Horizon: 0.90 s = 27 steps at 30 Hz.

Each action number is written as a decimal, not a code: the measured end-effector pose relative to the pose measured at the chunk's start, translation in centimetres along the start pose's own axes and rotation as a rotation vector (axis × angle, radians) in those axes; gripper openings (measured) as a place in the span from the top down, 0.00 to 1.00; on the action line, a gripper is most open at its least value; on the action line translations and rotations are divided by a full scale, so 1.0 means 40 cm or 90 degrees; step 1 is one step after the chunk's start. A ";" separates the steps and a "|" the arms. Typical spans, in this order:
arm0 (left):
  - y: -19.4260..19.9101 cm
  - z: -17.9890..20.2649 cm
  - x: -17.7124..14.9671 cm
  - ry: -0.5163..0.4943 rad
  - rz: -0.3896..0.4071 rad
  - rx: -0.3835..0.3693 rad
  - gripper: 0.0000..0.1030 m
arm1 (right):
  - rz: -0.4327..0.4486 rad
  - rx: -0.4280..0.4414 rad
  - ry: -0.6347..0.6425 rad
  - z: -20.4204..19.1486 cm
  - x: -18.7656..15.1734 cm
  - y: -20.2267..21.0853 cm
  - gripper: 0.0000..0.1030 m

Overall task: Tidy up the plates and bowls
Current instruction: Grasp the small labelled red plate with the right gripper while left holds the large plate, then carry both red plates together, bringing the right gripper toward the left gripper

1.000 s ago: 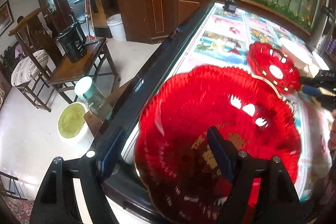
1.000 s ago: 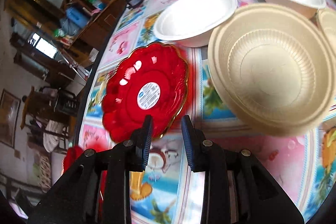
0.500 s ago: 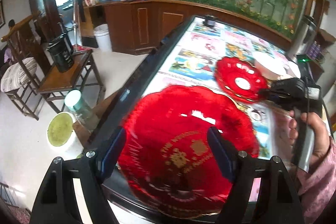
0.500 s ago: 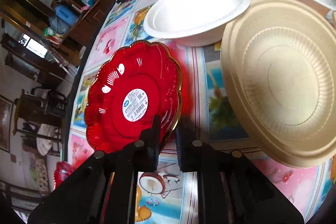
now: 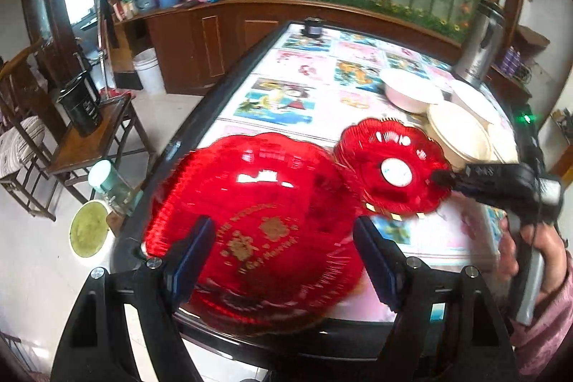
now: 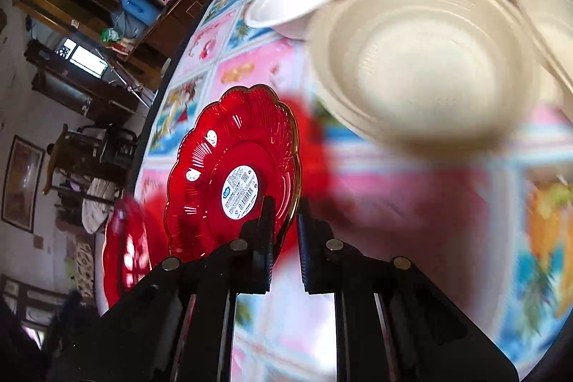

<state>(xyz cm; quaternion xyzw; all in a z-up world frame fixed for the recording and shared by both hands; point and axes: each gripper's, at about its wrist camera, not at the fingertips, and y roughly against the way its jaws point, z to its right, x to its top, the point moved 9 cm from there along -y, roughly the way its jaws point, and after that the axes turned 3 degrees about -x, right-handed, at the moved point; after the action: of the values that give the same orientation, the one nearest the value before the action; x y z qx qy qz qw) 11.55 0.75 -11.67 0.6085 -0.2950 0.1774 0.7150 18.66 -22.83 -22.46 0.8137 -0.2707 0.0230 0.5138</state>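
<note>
Red plate (image 6: pixel 229 174), white barcode sticker (image 6: pixel 240 191)

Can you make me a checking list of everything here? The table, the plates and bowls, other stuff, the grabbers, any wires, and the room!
Surface: table with a colourful picture cloth and a dark edge.
Job's things: small red plate, tilted, with a white sticker; big red plate with gold print; white bowl; cream bowls beside it.
Clutter: steel flask and a small black object at the far end.
Grippers: right gripper is pinching the small red plate's rim; left gripper is open over the big red plate.
Cables: a black cord runs along the right gripper's handle.
Surroundings: wooden cabinet, side table with black pot, white bucket.
</note>
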 end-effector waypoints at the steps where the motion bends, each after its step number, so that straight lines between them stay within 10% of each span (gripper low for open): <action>1: -0.001 0.016 -0.004 -0.004 -0.004 -0.008 0.23 | 0.000 0.001 -0.003 0.025 -0.018 0.021 0.89; 11: -0.061 0.225 -0.056 -0.058 -0.077 -0.066 0.23 | 0.027 0.013 -0.054 0.254 -0.112 0.200 0.89; 27: -0.241 0.292 -0.021 0.025 -0.179 -0.041 0.23 | 0.044 -0.001 -0.029 0.283 -0.081 0.235 0.89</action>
<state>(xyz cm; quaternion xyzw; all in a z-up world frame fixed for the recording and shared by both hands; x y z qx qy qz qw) 14.42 -12.45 -18.57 0.6171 -0.1984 0.0781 0.7575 8.82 -34.15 -21.04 0.8037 -0.3107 0.0219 0.5070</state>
